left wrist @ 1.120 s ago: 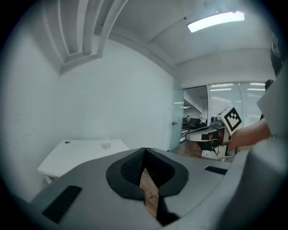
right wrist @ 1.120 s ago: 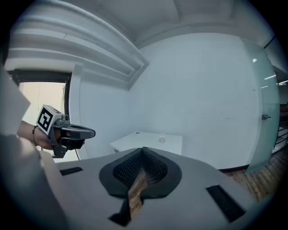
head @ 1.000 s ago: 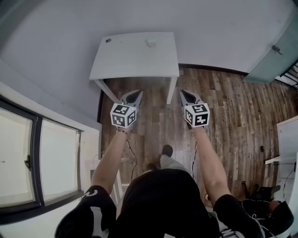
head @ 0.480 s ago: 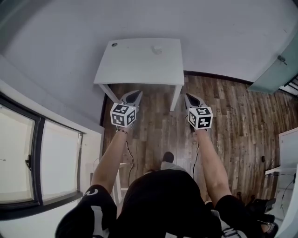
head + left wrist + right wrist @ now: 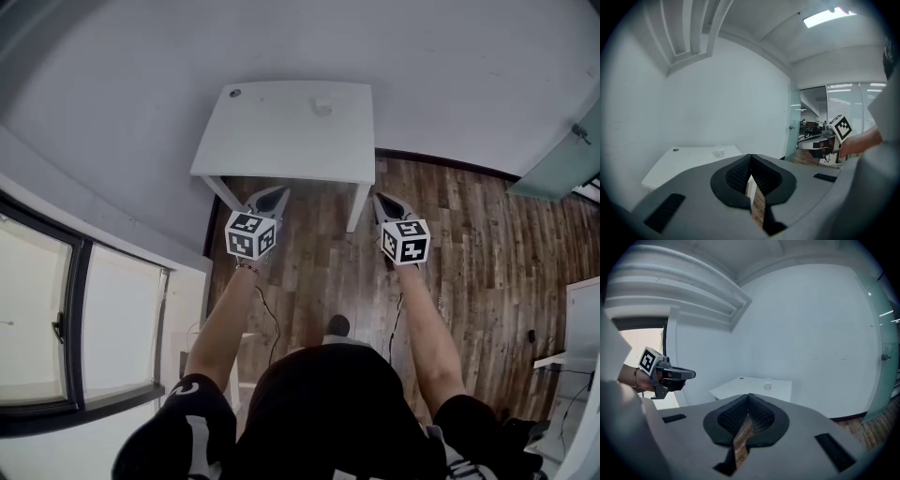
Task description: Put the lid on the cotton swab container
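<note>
Bare office room: white table (image 5: 272, 131), wood floor (image 5: 469, 244), glass door (image 5: 562, 169).

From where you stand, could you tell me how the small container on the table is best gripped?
Probably across its side walls, coming from the front: the container sits alone and low near the far edge of the table. Finer shape is unclear.

1. My left gripper (image 5: 751, 158) has its jaws closed tip to tip, with nothing between the dark ribbed pads (image 5: 735, 176).
2. Beyond them a white table (image 5: 689, 165) stands against a white wall (image 5: 717, 93), well apart from the gripper.
3. A small white container (image 5: 720, 152) sits near the tabletop's far edge, and a dark round spot (image 5: 675, 150) lies toward its far left corner.
4. At the right, a hand (image 5: 862, 140) holds the right gripper (image 5: 818, 143).
5. Wood floor (image 5: 757, 206) shows through the gap below the pads.
</note>
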Demonstrator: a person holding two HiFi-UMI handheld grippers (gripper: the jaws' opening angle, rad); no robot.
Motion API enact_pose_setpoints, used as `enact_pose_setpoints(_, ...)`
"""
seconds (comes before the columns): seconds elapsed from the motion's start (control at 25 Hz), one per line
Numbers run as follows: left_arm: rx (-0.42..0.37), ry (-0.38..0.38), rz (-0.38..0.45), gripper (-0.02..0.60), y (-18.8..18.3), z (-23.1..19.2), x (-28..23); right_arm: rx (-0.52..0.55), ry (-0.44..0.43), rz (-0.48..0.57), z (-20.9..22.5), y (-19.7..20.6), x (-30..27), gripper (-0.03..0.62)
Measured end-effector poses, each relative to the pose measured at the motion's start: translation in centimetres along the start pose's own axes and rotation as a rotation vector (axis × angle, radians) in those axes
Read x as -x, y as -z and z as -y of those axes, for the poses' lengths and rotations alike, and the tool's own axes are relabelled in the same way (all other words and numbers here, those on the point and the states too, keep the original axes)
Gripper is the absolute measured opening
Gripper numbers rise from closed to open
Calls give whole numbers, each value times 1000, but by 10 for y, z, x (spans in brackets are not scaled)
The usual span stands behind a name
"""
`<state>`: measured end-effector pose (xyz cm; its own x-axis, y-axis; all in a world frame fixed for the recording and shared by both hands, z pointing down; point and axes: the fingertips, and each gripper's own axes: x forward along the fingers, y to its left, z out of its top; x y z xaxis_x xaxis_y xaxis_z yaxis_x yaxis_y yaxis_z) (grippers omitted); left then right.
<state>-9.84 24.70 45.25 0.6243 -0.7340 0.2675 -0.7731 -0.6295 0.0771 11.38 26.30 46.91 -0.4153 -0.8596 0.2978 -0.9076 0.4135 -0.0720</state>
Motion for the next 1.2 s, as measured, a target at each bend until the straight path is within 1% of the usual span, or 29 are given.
enact_pose_setpoints(0.24,8,-29,-13,26,2,-3,-20,-1,-34,-12,18,2,-17,12)
enact_pose_setpoints(0.4,2,-27,-30,26,6,1,-32,4,-47,-18,26,4,-29,12)
enact_pose_setpoints(0.64,28,-30,-57,26,14,-13,-48,-21,-65,-26,32,6,-53,12)
enact_pose_setpoints(0.8,44,-22,-54,25,14,-31,-69,-33,-68,-35,37,6,-76,12)
enact_pose_setpoints(1.04,54,35,-53,26,6,-66,-125,-30,-48,-54,52,-5,-127,12)
enact_pose_setpoints(1.2,63,61,-52,26,-8,-95,-160,-29,-40,-70,61,-16,-168,12)
